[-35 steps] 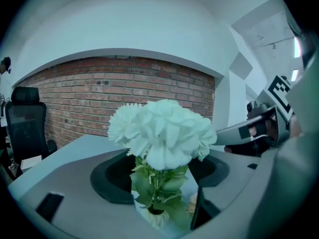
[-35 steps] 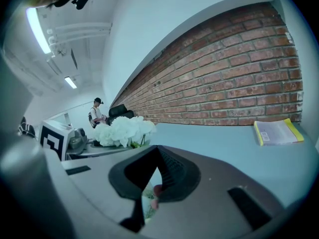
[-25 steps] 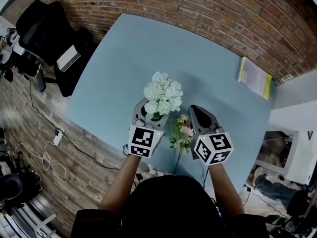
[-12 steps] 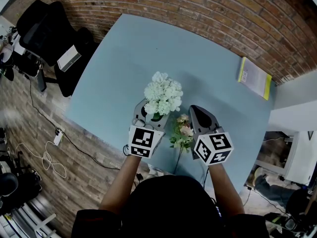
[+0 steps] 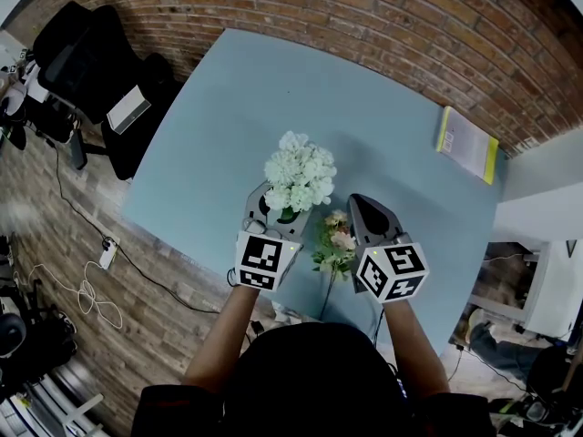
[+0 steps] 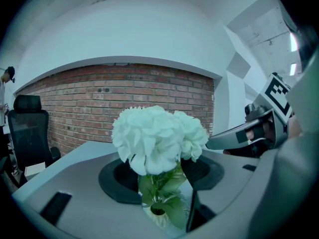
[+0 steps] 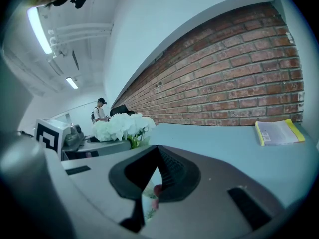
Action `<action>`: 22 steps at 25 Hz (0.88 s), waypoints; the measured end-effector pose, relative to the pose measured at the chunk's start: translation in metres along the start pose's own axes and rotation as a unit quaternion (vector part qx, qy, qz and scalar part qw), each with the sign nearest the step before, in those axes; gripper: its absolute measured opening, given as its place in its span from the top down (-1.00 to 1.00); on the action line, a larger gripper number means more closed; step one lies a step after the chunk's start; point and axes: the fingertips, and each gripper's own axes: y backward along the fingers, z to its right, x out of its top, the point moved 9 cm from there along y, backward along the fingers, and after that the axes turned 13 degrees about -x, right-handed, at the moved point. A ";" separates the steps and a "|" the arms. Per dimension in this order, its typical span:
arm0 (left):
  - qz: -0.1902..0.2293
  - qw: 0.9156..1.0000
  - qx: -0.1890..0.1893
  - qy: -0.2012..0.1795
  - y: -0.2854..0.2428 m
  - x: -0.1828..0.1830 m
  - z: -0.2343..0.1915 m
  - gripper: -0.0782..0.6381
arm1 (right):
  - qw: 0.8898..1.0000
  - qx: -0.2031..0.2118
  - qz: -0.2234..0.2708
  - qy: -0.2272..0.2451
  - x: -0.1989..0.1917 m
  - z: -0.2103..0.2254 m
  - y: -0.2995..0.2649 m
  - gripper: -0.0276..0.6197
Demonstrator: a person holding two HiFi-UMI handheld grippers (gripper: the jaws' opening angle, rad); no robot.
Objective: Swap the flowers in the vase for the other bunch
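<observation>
A bunch of white flowers (image 5: 300, 176) stands in a small white ribbed vase (image 6: 158, 217) near the front of the blue table (image 5: 383, 116). My left gripper (image 5: 278, 206) reaches around the vase from the near side, and its jaws are closed against the vase below the blooms (image 6: 152, 138). A second bunch with pink and cream flowers (image 5: 335, 238) lies flat on the table between the two grippers. My right gripper (image 5: 366, 208) is just right of that bunch, shut and holding nothing; its view shows pink petals (image 7: 155, 189) through the gap under the closed jaws.
A yellow-edged book (image 5: 467, 142) lies near the table's far right edge. A black office chair (image 5: 82, 57) stands off the table's left. The brick wall runs behind the table. A person (image 7: 99, 111) stands far off in the right gripper view.
</observation>
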 end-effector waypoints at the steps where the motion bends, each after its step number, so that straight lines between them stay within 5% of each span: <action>1: 0.001 1.000 -0.001 -0.001 0.000 0.001 0.000 0.10 | 1.000 0.000 0.001 0.000 0.000 0.000 0.000 0.87; 22: 0.037 0.999 -0.007 -0.004 0.017 0.025 0.006 0.10 | 1.000 0.002 0.015 0.011 0.005 -0.008 0.016 0.88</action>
